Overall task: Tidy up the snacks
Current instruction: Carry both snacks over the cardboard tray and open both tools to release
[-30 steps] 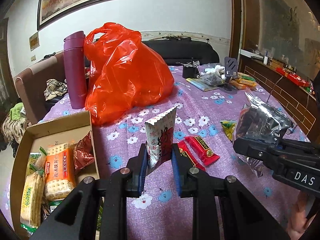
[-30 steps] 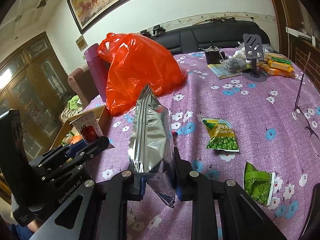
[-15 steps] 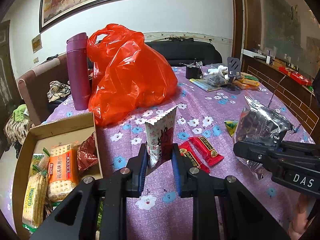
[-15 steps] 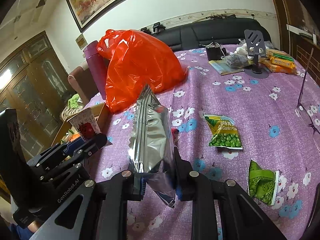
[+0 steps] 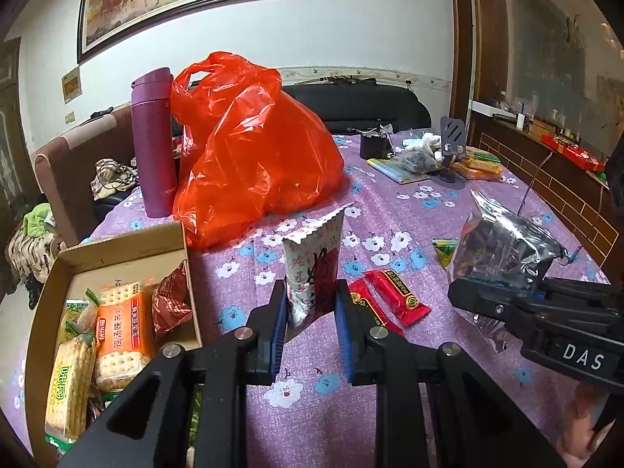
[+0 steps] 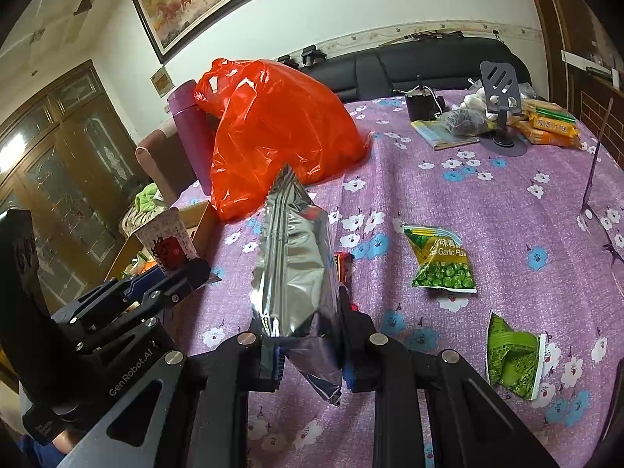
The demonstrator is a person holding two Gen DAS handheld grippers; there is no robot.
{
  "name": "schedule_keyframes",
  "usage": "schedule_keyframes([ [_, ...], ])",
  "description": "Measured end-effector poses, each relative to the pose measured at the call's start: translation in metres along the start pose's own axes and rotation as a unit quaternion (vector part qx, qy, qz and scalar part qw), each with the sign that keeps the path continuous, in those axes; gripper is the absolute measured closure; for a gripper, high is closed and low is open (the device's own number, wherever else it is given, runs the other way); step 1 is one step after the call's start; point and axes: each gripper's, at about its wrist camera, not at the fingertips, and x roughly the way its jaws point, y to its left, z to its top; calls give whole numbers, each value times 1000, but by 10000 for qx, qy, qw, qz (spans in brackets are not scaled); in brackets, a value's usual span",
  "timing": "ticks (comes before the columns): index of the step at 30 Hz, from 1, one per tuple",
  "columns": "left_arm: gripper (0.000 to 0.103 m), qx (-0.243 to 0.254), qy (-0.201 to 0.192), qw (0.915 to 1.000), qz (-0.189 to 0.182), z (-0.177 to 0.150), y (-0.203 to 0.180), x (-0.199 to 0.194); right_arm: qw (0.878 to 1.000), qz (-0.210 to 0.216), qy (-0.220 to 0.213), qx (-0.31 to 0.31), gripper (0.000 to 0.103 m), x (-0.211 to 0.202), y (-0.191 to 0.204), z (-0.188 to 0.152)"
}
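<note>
At the far left of the left wrist view, an open cardboard box (image 5: 117, 249) sits on the purple flowered tablecloth (image 5: 390, 382), with packs of crackers (image 5: 121, 331) and a dark red snack bag (image 5: 171, 302) inside it. Behind the box stands a purple flask (image 5: 154, 144), upright, touching a bulging red plastic bag (image 5: 257, 148). In the middle, the left gripper (image 5: 310, 304) is clenched on a small white-and-red snack packet (image 5: 312, 269), holding it upright just above the cloth, beside the box's right wall. Just right of it, two red wrapped bars (image 5: 394, 296) lie flat on the cloth. Farther right, the right gripper (image 6: 310, 312) is clamped on a silver foil snack bag (image 6: 294, 265), which stands nearly on end with its crimped top toward the red plastic bag. In the right wrist view, a green pea packet (image 6: 442, 261) lies on the cloth to the right of the foil bag, and a crumpled green wrapper (image 6: 511, 358) lies nearer the camera, apart from it. At the table's far end stand a phone holder (image 6: 501, 93) and some yellow packs (image 6: 550, 124).
</note>
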Motion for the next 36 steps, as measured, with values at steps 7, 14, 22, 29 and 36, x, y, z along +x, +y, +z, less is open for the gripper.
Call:
schedule_keyframes([
  [7, 81, -8, -127, 9999, 19, 1, 2, -9, 9999, -90, -77, -25, 79, -2, 2, -2],
  [14, 81, -351, -227, 9991, -71, 12, 23, -19, 9998, -180, -103, -8, 79, 2, 2, 0],
  [22, 80, -1070, 14, 9940, 236, 31, 97, -27, 9995, 310, 13, 57, 79, 4, 44, 11],
  [29, 80, -1774, 561, 9800, 709, 17, 183, -11, 9902, 1279, 558, -38, 78, 43, 123, 22],
  [36, 80, -2402, 834, 9607, 1117, 1, 233, 2, 9741, 1835, 1277, 325, 78, 116, 173, 21],
])
